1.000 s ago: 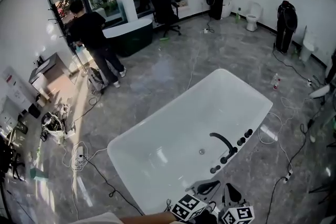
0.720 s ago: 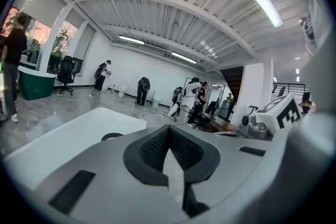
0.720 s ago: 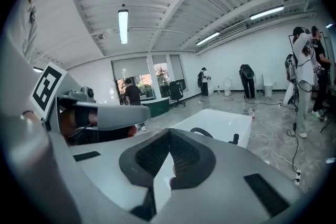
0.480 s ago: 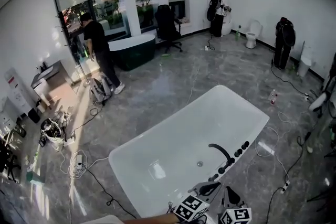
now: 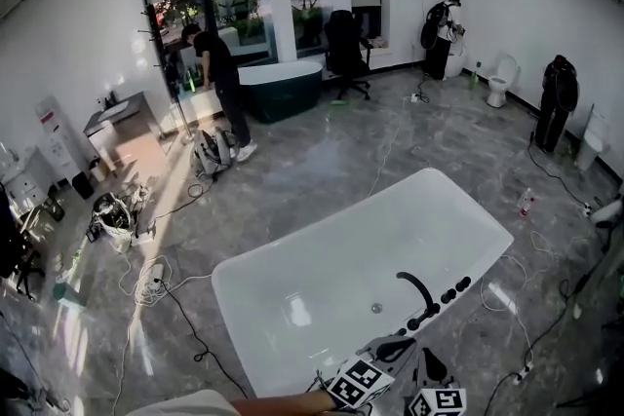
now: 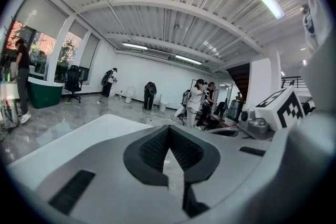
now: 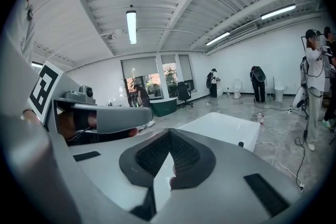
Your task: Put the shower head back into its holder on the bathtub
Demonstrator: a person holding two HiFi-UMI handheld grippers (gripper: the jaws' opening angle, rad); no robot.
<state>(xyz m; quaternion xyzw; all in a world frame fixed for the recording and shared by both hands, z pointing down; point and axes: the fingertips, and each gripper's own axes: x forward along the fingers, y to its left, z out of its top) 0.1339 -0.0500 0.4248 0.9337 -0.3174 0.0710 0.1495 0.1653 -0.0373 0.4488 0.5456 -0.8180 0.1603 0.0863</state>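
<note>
A white freestanding bathtub point(image 5: 292, 253) fills the middle of the head view. On its near right rim stand a black curved spout point(image 5: 417, 287) and a row of dark knobs point(image 5: 450, 290); I cannot pick out a shower head or its holder among them. My left gripper point(image 5: 398, 344) and right gripper point(image 5: 436, 365) hover side by side at the bottom edge, just short of that rim. The jaws of the left gripper point(image 6: 169, 152) are shut with nothing between them. The right gripper point(image 7: 167, 157) is shut and empty too, with the tub point(image 7: 220, 123) beyond it.
Cables point(image 5: 171, 292) trail over the grey floor left and right of the tub, and a bottle point(image 5: 527, 203) stands at the right. A person point(image 5: 222, 83) works by a dark green tub point(image 5: 281, 88) at the window. An office chair point(image 5: 346, 49), a toilet point(image 5: 502, 78) and other people stand farther off.
The head view has tilted upward, so the tub sits lower in the picture and more of the far wall shows. Both grippers stay at the bottom edge, still shut.
</note>
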